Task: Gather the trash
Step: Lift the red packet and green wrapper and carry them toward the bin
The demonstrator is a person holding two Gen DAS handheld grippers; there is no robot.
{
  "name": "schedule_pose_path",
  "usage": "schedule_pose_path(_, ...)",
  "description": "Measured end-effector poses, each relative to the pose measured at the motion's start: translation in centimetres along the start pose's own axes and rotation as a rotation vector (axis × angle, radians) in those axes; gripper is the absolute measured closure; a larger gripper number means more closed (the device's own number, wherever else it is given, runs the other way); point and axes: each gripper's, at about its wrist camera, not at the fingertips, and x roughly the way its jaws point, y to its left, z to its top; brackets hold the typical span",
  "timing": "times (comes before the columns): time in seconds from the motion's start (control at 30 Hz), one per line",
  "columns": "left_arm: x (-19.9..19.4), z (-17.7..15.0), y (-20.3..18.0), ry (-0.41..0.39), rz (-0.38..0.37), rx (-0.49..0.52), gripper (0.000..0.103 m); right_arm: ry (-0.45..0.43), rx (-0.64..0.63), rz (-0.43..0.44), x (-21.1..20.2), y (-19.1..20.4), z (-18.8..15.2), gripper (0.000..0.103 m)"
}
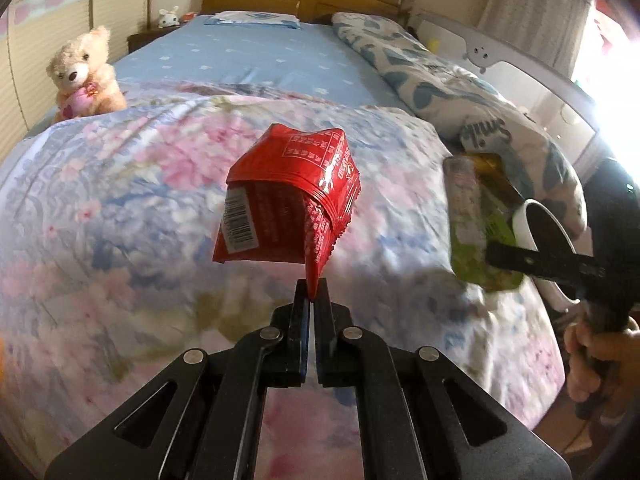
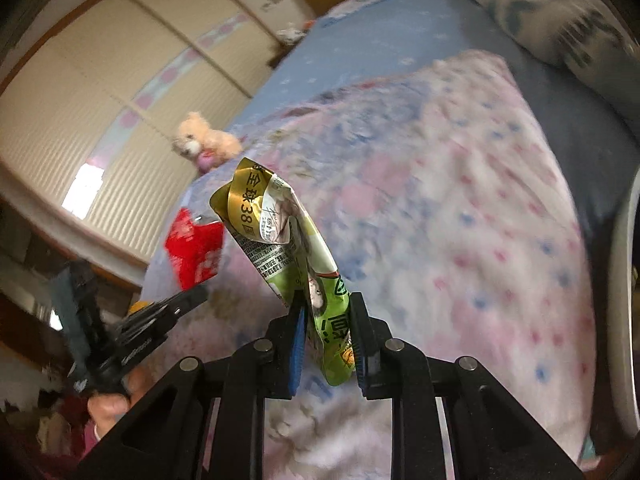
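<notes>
A red snack wrapper with a white barcode label hangs above the flowered quilt, pinched by one corner in my left gripper, which is shut on it. My right gripper is shut on a crumpled green and gold wrapper that stands up between its fingers. The left wrist view shows that green wrapper and the right gripper at the right. In the right wrist view the red wrapper and the left gripper appear at the left, blurred.
A bed with a blue sheet stretches ahead. A cream teddy bear sits at its left edge by the wardrobe. A blue-patterned rolled quilt lies along the right side. A hand holds the right gripper's handle.
</notes>
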Motion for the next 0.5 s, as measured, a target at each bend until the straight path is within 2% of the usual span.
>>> schedule_pose_path(0.07, -0.1, -0.4, -0.5, 0.002, -0.002, 0.004, 0.101, -0.027, 0.003, -0.024, 0.2, -0.3, -0.2, 0.083)
schedule_pose_path(0.17, -0.5, -0.8, -0.9, 0.002, -0.003, 0.005, 0.101, -0.096, -0.032, -0.063, 0.6, 0.5, -0.2, 0.076)
schedule_pose_path(0.23, -0.6, -1.0, -1.0, 0.002, 0.0, 0.003, 0.101, -0.115, -0.065, -0.073, 1.2, 1.2, -0.4, 0.056)
schedule_pose_path(0.33, -0.7, -1.5, -0.9, 0.006, 0.003, -0.012, 0.101, -0.127, -0.127, -0.086, 2.3, 2.1, -0.7, 0.037)
schedule_pose_path(0.5, -0.7, -2.1, -0.4, 0.014, 0.016, -0.028, 0.101, -0.135, -0.155, -0.082, 3.6, 2.8, -1.1, 0.033)
